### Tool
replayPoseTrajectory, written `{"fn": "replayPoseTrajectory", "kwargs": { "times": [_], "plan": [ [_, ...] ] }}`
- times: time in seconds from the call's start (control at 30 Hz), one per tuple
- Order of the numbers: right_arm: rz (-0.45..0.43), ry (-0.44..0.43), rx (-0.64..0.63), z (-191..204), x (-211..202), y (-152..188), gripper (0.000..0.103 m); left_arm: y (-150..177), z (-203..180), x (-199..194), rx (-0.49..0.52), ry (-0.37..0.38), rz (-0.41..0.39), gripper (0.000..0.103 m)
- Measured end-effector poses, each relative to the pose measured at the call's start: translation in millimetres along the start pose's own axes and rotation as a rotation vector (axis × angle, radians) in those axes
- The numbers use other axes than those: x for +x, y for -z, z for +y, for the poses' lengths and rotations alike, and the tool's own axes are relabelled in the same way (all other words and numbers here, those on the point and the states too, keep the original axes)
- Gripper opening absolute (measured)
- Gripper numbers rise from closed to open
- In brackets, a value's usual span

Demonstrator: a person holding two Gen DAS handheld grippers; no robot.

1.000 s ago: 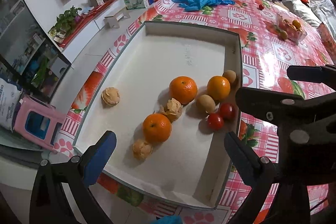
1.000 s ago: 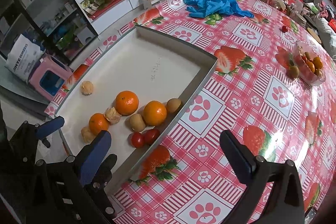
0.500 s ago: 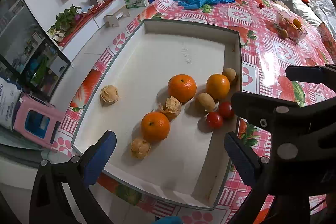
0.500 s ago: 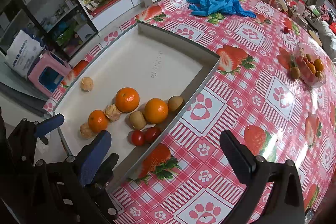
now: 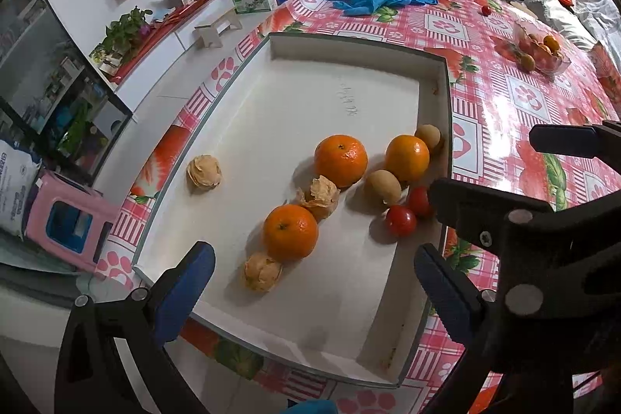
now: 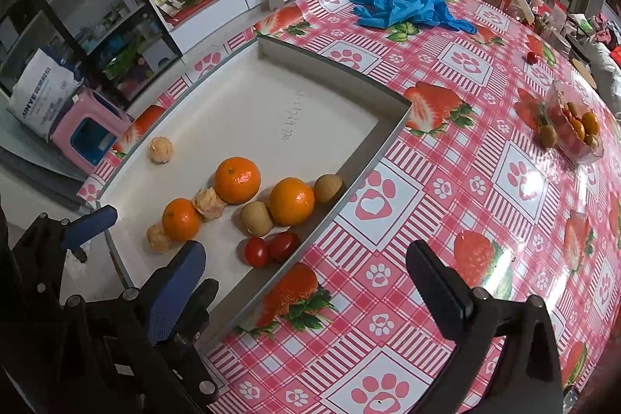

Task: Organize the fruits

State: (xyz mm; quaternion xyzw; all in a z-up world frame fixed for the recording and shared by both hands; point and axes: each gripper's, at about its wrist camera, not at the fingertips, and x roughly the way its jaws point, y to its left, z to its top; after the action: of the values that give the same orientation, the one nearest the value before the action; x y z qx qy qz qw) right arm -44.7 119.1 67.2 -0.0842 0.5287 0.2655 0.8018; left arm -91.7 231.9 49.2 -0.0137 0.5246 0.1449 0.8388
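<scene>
We hold both grippers at the near edge of a shallow white tray (image 5: 446, 96) on a red strawberry-print tablecloth (image 6: 465, 181), with the sorting of the fruit judged barely begun. Reading from the left of the left wrist view: a lone husked fruit (image 5: 204, 172) sits apart near the tray's left wall; then a loose diagonal runs from a second husked fruit (image 5: 262, 272) through a small orange (image 5: 290, 232), a third papery husk (image 5: 320, 196) and a larger orange (image 5: 340, 160); farther right lie a kiwi (image 5: 384, 186), a third orange (image 5: 407, 158), another kiwi (image 5: 428, 137) against the right wall, and two cherry tomatoes (image 5: 400, 220) touching each other.

The left gripper (image 5: 310, 278) hangs over the near rim with its jaws wide apart and nothing between them. The nearest husked fruit and the small orange lie almost straight ahead of it, just beyond the fingertips. The right gripper (image 6: 310, 282), likewise spread and empty, straddles the tray's right wall, with the tomatoes just ahead of its blue finger.

In our judgement the left gripper is the nearer to the orange line, and the right to the tomatoes and kiwis. The fruits are round, so no long axis governs the approach
</scene>
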Motion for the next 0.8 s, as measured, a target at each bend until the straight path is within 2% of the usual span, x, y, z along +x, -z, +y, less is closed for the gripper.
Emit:
{"fn": "replayPoseTrajectory", "kwargs": {
  "times": [0.8],
  "plan": [
    [-0.021,0.078,-0.075,12.2,-2.3,3.5,0.103,0.1,3.7,0.8,-0.006,-0.001,0.005,0.103]
  ]
}}
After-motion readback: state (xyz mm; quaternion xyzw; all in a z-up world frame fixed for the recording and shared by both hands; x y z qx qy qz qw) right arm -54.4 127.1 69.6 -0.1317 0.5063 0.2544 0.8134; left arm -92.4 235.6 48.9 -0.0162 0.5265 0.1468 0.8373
